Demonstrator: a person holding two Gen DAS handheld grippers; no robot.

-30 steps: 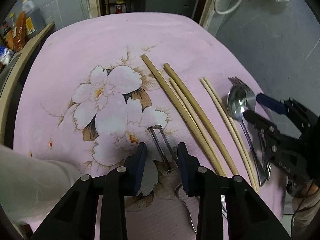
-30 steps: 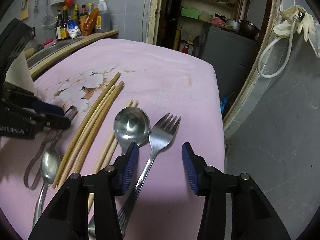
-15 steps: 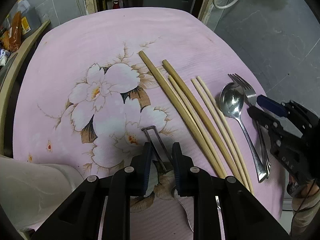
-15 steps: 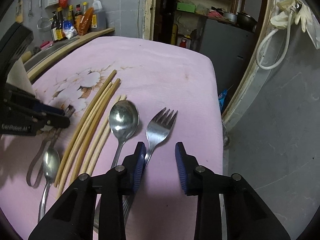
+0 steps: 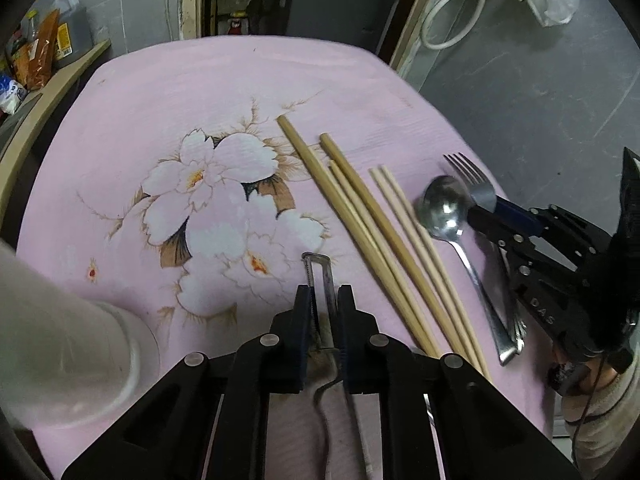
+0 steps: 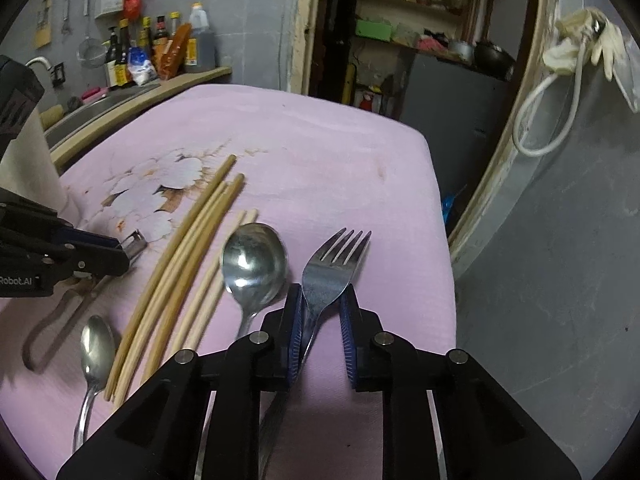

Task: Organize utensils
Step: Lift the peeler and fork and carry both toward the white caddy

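On a pink floral cloth (image 5: pixel 224 92) lie several wooden chopsticks (image 5: pixel 360 224), a large spoon (image 5: pixel 446 210), a fork (image 6: pixel 332 268), a small spoon (image 6: pixel 96 344) and a metal peeler (image 5: pixel 322 280). My left gripper (image 5: pixel 323 300) is shut on the peeler's blade end near the cloth's front edge. My right gripper (image 6: pixel 320 300) is shut on the fork's neck, right of the large spoon (image 6: pixel 254 260). The chopsticks (image 6: pixel 188 248) and peeler (image 6: pixel 134 242) also show in the right wrist view.
A white cylinder (image 5: pixel 60 332) stands at the near left of the cloth. A counter with bottles (image 6: pixel 156 56) runs along the far left. The cloth's right edge (image 6: pixel 436 216) drops off to a grey floor. A doorway with shelves lies beyond.
Both grippers have gone from open to shut: the left onto the peeler, the right onto the fork. The fork has come apart from the large spoon.
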